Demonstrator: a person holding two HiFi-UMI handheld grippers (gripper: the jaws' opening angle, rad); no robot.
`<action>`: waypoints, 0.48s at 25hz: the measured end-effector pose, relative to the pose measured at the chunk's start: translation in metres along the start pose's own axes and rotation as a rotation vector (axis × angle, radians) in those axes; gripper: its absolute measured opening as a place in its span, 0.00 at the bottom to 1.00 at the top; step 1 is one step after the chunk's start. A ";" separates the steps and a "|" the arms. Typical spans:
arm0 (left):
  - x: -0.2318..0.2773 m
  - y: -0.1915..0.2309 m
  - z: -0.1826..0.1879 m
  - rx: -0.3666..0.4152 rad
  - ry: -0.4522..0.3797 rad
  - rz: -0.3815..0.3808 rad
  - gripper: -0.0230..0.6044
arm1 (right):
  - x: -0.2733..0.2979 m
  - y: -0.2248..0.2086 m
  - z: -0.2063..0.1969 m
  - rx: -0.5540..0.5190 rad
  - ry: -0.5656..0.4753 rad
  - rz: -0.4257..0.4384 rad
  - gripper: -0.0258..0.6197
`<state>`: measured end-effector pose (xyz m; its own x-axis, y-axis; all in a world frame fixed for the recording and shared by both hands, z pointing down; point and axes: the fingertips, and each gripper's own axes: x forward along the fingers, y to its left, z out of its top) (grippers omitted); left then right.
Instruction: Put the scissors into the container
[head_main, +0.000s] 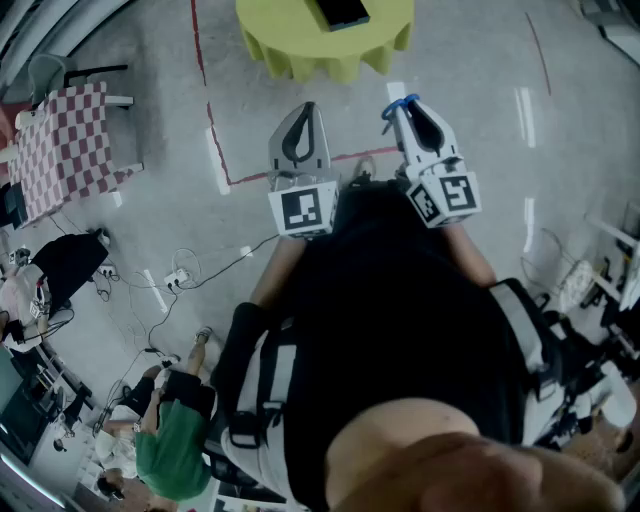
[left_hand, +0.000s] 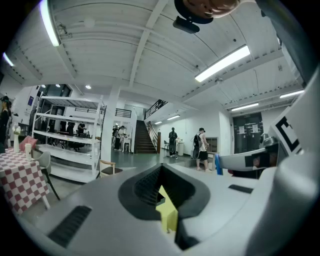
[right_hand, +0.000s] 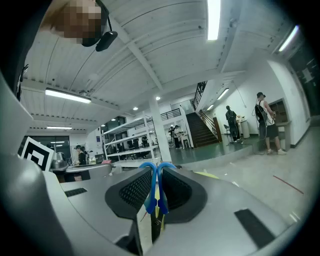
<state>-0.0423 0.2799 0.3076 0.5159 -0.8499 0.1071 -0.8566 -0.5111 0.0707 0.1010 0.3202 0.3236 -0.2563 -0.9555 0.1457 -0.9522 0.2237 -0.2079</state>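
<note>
Between the closed jaws of the right gripper (head_main: 412, 108), the scissors (right_hand: 153, 185) are pinched by their blue handles, whose loops poke out past the tips. The left gripper (head_main: 307, 108) is closed on nothing, its jaws meeting at the tips. Both hang over the floor (head_main: 480, 60), well short of the yellow table (head_main: 300, 45) ahead, where a dark flat object (head_main: 342, 12) lies that may be the container, though I cannot tell. Doing the carry well likely means a firm clamp so the scissors do not pivot, stepping up until the opening sits directly under the tips, and only then parting the jaws.
</note>
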 end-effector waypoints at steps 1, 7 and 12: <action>0.000 0.000 -0.001 0.000 0.002 0.000 0.03 | 0.000 0.000 0.000 0.000 0.000 0.001 0.14; -0.001 -0.007 -0.004 -0.002 0.009 0.001 0.03 | -0.004 -0.002 -0.002 0.003 0.007 0.006 0.14; -0.001 -0.011 -0.009 0.027 0.015 0.002 0.03 | -0.007 -0.004 -0.002 0.016 0.000 0.023 0.14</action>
<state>-0.0330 0.2878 0.3159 0.5139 -0.8491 0.1224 -0.8574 -0.5128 0.0432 0.1067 0.3259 0.3254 -0.2780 -0.9502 0.1408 -0.9434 0.2424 -0.2263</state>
